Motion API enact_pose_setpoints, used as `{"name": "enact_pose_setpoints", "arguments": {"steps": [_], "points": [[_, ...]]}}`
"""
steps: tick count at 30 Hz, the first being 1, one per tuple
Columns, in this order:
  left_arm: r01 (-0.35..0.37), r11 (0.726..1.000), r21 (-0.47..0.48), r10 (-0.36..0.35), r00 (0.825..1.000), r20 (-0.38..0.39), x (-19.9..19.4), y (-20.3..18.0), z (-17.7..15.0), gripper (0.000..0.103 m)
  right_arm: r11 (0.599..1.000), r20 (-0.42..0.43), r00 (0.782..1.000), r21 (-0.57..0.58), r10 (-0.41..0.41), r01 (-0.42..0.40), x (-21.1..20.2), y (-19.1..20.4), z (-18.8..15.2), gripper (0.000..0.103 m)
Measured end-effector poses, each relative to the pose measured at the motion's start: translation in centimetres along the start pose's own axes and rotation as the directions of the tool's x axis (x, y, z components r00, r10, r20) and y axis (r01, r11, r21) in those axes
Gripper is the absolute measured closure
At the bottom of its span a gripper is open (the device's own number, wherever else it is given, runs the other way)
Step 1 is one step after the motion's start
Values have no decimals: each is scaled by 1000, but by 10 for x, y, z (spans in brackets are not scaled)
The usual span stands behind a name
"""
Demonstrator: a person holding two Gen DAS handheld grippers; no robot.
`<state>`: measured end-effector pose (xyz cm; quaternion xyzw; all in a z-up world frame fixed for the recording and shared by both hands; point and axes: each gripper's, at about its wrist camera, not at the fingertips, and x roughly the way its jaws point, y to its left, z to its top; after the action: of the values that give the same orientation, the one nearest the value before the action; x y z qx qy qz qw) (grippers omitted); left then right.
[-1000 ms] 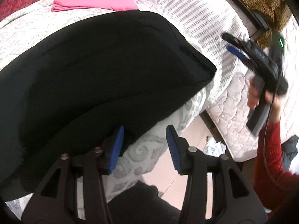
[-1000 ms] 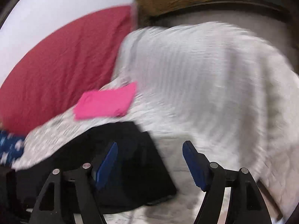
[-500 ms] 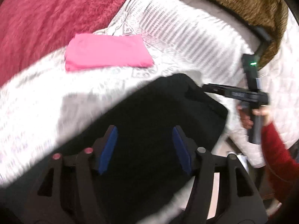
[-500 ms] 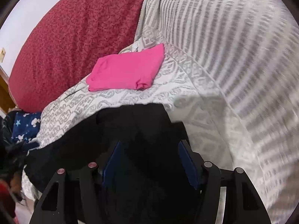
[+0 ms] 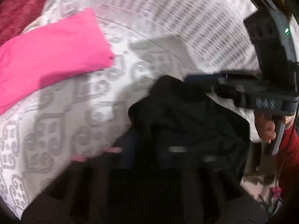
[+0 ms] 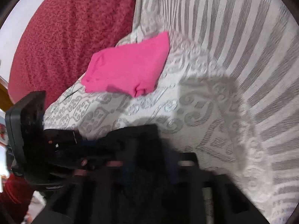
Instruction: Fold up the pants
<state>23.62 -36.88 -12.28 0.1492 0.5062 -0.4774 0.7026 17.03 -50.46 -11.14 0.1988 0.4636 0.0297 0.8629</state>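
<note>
One black pants [image 5: 186, 123], one folded pink garment [image 6: 129, 69], two claws: left claw [image 6: 78, 141], right claw [image 5: 194, 78].

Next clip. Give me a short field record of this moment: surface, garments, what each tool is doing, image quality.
surface: patterned white bedspread
task garment: black pants, bunched on the bedspread
other garment: folded pink cloth, lying apart from the pants
left tool: jaws closing, pants fabric between them
right tool: jaws closing, pants fabric between them
background: red blanket
image quality: motion blur in both views
</note>
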Motion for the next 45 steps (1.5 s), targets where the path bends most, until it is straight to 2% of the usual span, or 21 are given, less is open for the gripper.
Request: {"name": "enact_pose_setpoints", "arguments": {"steps": [2,6,8,10,12,13,14,16,17,18,19,21,22,24,27,30,36,40,41,42,45], "points": [[4,999,55,-7,997,72,-18,-14,-14,90,999,77,996,-12,42,-41,-27,6,-10,94],[140,986,93,-153,976,156,-61,-35,-44,90,991,178,975,-67,130,-120,-88,26,-52,96],[190,973,133,-212,961,179,-82,-48,-66,90,980,165,970,-117,178,-160,-106,38,-76,96],[200,967,156,-228,955,190,-92,-59,-76,90,962,122,965,-179,232,-208,-119,48,-99,93],[213,964,160,-242,951,190,-95,-65,-84,90,962,119,971,-207,208,-181,-130,50,-108,78],[217,962,166,-246,951,186,-95,-68,-87,90,969,139,973,-190,185,-157,-134,46,-105,74],[209,962,175,-240,954,182,-94,-72,-89,90,978,167,971,-150,170,-146,-138,37,-98,64],[198,963,185,-230,958,170,-88,-76,-89,90,974,224,948,-16,224,-226,-142,10,-81,58],[204,960,191,-236,958,163,-85,-78,-90,90,949,248,929,82,275,-303,-139,-10,-70,58],[211,957,200,-244,957,158,-84,-79,-90,90,937,239,934,165,265,-308,-132,-24,-61,58],[217,953,213,-252,955,154,-85,-81,-93,90,944,204,955,209,215,-257,-122,-30,-53,58],[226,944,239,-264,954,145,-84,-85,-96,90,974,83,992,197,100,-115,-90,-28,-39,57],[227,941,251,-267,954,139,-84,-86,-98,90,978,33,995,187,91,-96,-77,-25,-37,57],[223,941,256,-262,956,133,-83,-88,-100,90,978,-97,990,192,99,-79,-39,-22,-30,57],[231,944,237,-267,955,130,-82,-82,-97,90,986,-177,984,168,18,12,-7,-19,-23,57],[236,944,229,-272,952,138,-84,-78,-94,90,981,-245,969,192,16,32,15,-21,-20,57],[232,942,244,-271,952,139,-89,-79,-96,90,977,-252,966,186,-59,108,9,-14,-20,52],[227,938,261,-268,954,134,-88,-81,-96,90,980,-279,960,191,3,52,23,-17,-17,47],[226,939,259,-267,954,135,-87,-80,-96,90,982,-258,966,186,15,34,25,-16,-14,66],[227,939,258,-267,954,134,-88,-80,-96,90,983,-247,969,181,11,35,27,-16,-11,96],[209,942,261,-252,957,145,-90,-80,-93,91,982,-137,990,191,27,0,14,-8,6,98]]}}
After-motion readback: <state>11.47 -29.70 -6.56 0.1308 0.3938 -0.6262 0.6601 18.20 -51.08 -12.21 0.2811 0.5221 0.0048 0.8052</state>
